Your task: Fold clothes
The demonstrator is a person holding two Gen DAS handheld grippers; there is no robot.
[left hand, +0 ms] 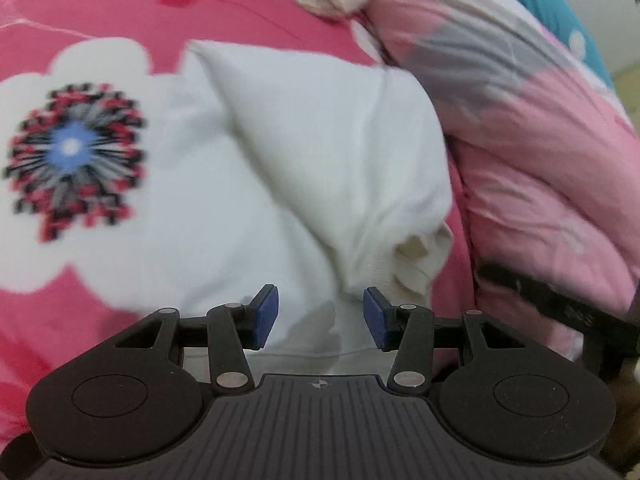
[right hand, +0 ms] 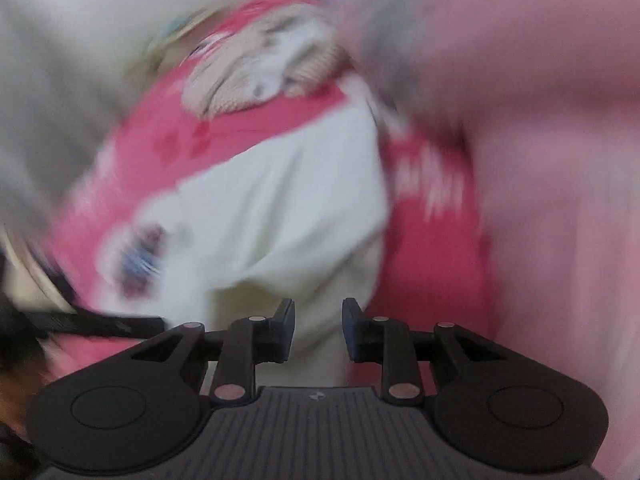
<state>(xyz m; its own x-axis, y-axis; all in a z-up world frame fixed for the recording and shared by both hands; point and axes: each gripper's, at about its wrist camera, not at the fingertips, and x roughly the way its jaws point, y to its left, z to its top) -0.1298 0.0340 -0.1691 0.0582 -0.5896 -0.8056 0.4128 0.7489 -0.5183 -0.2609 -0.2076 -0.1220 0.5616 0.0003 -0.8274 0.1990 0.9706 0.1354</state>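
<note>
The left tool (left hand: 320, 316) stands with its blue pads wide apart, nothing between them, just above the near edge of a crumpled white garment (left hand: 320, 152). The garment lies ahead of it on a pink floral bedsheet (left hand: 100, 8), with a pink quilt (left hand: 540, 152) to the tool's right. The right tool (right hand: 319, 330), heavily blurred, is parted more narrowly over the same white cloth (right hand: 288, 200), apparently empty.

Left gripper (left hand: 320, 318): jaws apart, blue pads (left hand: 266, 316) exposed, nothing between them. White garment (left hand: 304, 152) lies crumpled ahead on pink floral bedsheet (left hand: 248, 20). Pink quilt (left hand: 540, 152) adjoins at right.
</note>
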